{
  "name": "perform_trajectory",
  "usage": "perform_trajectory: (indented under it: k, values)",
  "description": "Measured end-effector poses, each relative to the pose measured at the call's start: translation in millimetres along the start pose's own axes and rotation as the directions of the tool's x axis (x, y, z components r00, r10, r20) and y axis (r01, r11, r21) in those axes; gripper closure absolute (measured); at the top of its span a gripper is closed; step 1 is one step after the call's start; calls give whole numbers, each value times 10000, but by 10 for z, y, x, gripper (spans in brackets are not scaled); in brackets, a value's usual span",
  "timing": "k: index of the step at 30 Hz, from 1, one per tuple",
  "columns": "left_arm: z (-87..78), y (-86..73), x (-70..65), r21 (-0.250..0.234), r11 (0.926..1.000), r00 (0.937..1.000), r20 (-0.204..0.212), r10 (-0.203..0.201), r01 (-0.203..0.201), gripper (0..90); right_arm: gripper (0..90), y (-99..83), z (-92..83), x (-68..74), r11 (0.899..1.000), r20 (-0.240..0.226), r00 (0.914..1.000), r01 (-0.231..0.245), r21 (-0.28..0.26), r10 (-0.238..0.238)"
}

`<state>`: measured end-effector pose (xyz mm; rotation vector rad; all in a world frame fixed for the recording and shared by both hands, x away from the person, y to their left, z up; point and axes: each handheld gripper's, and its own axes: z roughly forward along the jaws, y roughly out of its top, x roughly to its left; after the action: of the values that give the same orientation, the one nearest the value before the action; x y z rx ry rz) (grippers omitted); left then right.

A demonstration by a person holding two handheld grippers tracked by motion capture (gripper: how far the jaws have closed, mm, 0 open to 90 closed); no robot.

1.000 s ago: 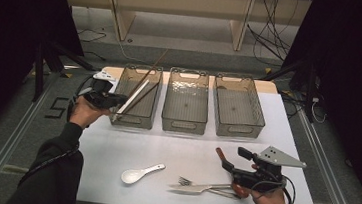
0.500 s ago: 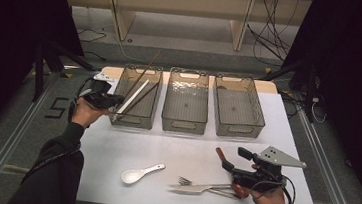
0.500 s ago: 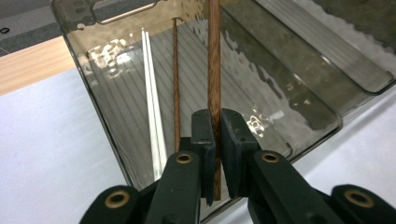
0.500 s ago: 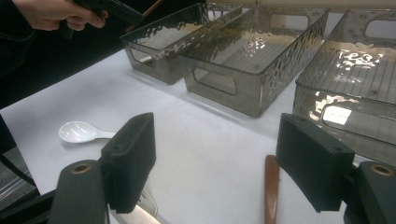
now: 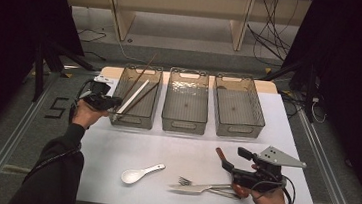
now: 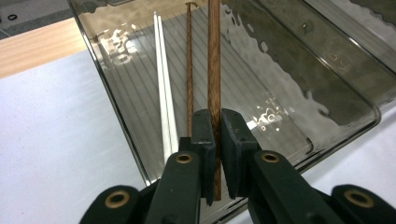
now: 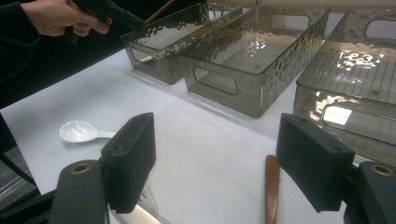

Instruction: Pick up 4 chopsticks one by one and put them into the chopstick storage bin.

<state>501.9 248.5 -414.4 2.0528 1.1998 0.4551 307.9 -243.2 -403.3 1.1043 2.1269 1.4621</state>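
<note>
1. Three clear plastic bins stand in a row at the far side of the table: the left bin, the middle bin and the right bin.
2. The left gripper sits at the near left corner of the left bin, its jaws clenched on one dark wooden chopstick, which slants up and away over that bin.
3. In the left gripper view the left bin also holds one pair of white chopsticks, side by side, and one thinner brown chopstick just beside the held one; whether a second brown stick lies under it cannot be told from here.
4. The middle and right bins each show a bare ribbed floor.
5. The right gripper hovers low at the near right of the table, its jaws released and wide apart, with nothing between the pads.
6. On the table near it lie one white spoon, one fork, one knife and one red-brown handled utensil below the right jaw.
</note>
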Motion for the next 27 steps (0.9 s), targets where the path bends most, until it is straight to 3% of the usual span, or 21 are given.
perform_trajectory:
  k: [10,12,14,21,27]
  values:
    - [44,-26,19,287,9993,9997,-80,-218,220,828,294,1,-1,-1,10000,3,10000,1,-1,-1]
    - [40,-22,-1,323,9994,9998,-157,-87,92,820,294,3,-3,1,10000,16,10000,-13,-15,13]
    - [22,1,-18,373,9993,9998,-193,-80,87,747,294,6,-5,1,10000,1,10000,20,-48,-20]
    - [-104,74,-207,432,9987,9984,514,256,-278,564,294,7,-11,4,10000,2,10000,37,-45,-37]
    - [-262,128,-432,329,9981,9927,1101,486,-525,396,294,7,-18,3,10000,-10,10000,-17,-65,17]
